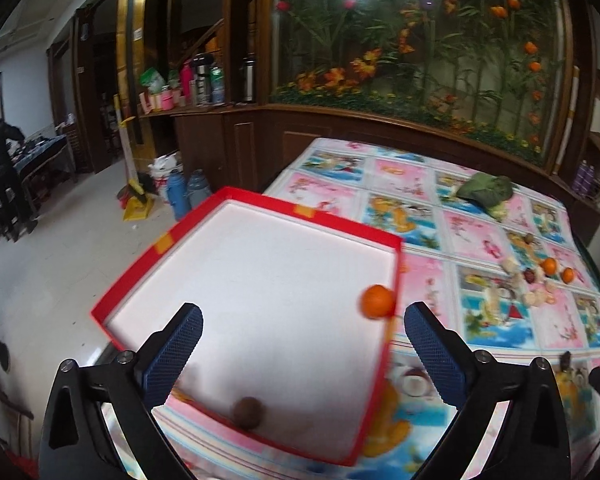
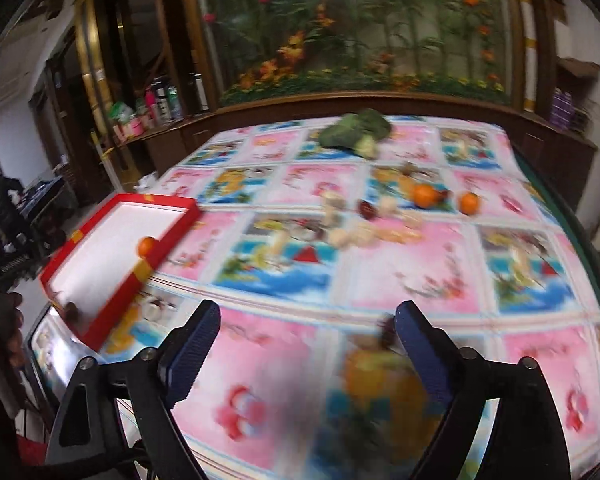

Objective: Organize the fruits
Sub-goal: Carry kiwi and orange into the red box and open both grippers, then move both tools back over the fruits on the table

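Note:
A red tray (image 1: 172, 242) with a white floor lies at the table's left edge; it also shows in the right wrist view (image 2: 116, 284). In it are an orange (image 1: 377, 300) against the right wall and a brown round fruit (image 1: 248, 412) near the front wall. My left gripper (image 1: 302, 346) is open and empty above the tray. My right gripper (image 2: 306, 344) is open above the tablecloth; a small dark fruit (image 2: 388, 330) lies by its right finger. Two oranges (image 2: 426, 195) (image 2: 469, 203), a dark red fruit (image 2: 367, 210) and several pale pieces (image 2: 356, 236) lie mid-table.
A green leafy vegetable (image 2: 356, 130) lies at the far side of the table. The table has a colourful picture cloth (image 2: 420, 280). A wooden cabinet with a flower mural (image 1: 400, 40) stands behind. Thermos flasks (image 1: 188, 192) stand on the floor at left.

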Motion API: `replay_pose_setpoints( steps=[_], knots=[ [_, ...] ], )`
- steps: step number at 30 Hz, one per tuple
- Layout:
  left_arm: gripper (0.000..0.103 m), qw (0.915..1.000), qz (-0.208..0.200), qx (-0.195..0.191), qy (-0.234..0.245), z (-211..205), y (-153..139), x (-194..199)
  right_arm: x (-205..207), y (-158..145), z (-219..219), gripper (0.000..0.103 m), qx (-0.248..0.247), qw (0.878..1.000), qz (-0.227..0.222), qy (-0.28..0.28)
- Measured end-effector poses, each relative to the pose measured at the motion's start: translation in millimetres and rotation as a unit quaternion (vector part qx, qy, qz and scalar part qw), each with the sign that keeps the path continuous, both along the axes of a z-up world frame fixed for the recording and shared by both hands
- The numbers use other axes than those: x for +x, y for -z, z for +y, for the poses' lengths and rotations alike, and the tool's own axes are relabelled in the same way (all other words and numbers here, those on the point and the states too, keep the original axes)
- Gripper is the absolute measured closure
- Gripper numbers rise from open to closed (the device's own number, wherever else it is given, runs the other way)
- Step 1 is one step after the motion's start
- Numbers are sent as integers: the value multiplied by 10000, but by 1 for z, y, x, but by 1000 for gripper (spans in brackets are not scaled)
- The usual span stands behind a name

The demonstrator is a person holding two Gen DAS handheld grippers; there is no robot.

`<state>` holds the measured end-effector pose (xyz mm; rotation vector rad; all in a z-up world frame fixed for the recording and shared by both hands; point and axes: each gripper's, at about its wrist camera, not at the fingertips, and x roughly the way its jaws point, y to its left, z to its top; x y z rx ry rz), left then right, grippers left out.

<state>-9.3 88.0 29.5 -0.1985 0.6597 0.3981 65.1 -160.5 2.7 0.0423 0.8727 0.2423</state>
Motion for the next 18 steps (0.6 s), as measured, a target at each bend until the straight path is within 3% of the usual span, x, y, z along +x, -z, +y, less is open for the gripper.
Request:
replay_pose_setpoints(
  steps=[9, 18],
  knots=[
    [1, 9958, 249, 20, 876, -49, 18, 14, -23, 17, -48, 1, 22, 9987, 263, 425],
    [1, 9946, 325, 11, 985, -59, 18, 15, -18, 19, -42, 1, 82, 9985, 261, 469]
  ],
)
